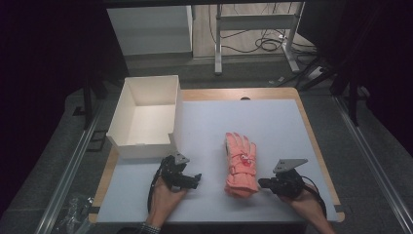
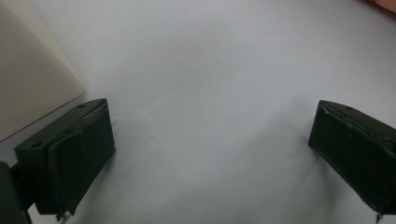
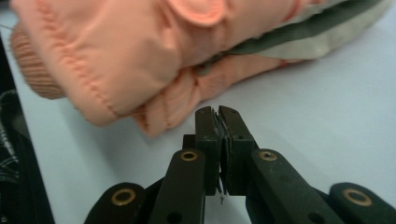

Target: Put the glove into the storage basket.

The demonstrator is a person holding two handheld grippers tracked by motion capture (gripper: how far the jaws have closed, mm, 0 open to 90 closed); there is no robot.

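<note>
A pair of salmon-pink gloves lies stacked on the pale mat, fingers pointing away from me. My right gripper sits just right of the cuff end, its tips a short way off the fabric. In the right gripper view the jaws are pressed together with nothing between them, and the glove lies just beyond them. My left gripper rests on the mat left of the gloves. Its two fingers stand wide apart over bare mat.
An open white cardboard box stands at the table's far left, its corner close to my left gripper. The mat covers a wooden tabletop. Table legs and cables lie on the floor beyond.
</note>
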